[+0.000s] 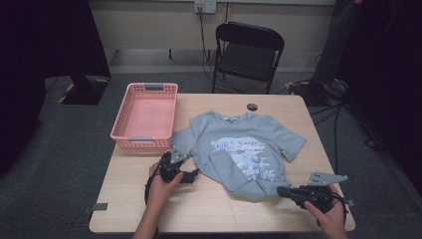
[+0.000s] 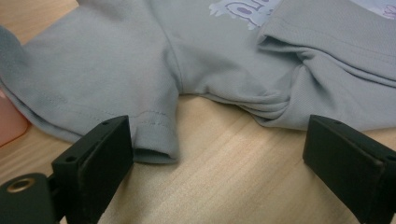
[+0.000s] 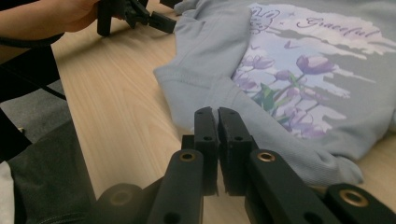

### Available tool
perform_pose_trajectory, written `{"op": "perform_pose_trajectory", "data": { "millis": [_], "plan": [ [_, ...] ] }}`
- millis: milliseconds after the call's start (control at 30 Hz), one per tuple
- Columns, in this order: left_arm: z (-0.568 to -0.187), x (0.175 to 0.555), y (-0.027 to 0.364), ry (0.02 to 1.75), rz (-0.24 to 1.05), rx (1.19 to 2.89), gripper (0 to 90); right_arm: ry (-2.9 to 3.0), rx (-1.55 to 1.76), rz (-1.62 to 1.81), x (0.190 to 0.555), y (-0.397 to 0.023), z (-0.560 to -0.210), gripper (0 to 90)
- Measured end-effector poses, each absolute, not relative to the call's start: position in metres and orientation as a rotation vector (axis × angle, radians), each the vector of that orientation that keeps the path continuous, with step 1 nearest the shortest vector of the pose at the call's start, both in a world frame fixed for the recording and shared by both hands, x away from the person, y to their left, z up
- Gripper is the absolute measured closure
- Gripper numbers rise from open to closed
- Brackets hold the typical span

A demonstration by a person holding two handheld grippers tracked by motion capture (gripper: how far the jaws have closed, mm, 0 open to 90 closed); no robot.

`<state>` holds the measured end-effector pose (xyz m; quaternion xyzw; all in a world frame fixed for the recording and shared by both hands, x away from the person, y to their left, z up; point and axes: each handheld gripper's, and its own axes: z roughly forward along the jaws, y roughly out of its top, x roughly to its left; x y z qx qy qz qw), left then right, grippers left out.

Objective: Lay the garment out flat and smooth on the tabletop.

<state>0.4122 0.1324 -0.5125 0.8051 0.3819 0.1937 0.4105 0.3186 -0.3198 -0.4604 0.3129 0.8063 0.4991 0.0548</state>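
Observation:
A grey T-shirt (image 1: 244,149) with a purple flower print lies face up in the middle of the wooden table (image 1: 199,209). One lower side of it is folded over the front. My left gripper (image 1: 191,174) rests low on the table, open. In the left gripper view its jaws (image 2: 219,163) stand wide apart in front of the sleeve's hem (image 2: 154,140) and the armpit, touching neither. My right gripper (image 1: 281,190) sits at the bunched bottom hem. In the right gripper view its jaws (image 3: 217,114) are pressed together on the edge of the T-shirt (image 3: 303,84).
A pink plastic basket (image 1: 144,141) stands at the table's left, close to the sleeve, and its wall (image 2: 9,126) shows beside the left jaw. A small dark disc (image 1: 252,106) lies by the far edge. A black folding chair (image 1: 249,50) stands behind the table.

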Motion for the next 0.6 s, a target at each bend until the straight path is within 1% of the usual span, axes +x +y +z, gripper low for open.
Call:
{"op": "perform_pose_trajectory", "data": {
  "millis": [200,333,600],
  "plan": [
    [-0.512,0.412,0.132,0.961,0.488,2.027,7.8,2.427,0.996,1.598,0.313,-0.336,-0.472,87.1],
    [-0.512,0.412,0.133,0.958,0.491,2.03,7.8,2.439,1.016,1.568,0.31,-0.342,-0.478,86.7],
    [-0.512,0.412,0.132,0.961,0.491,2.029,7.7,2.451,1.007,1.521,0.305,-0.349,-0.479,86.3]
  ]
}}
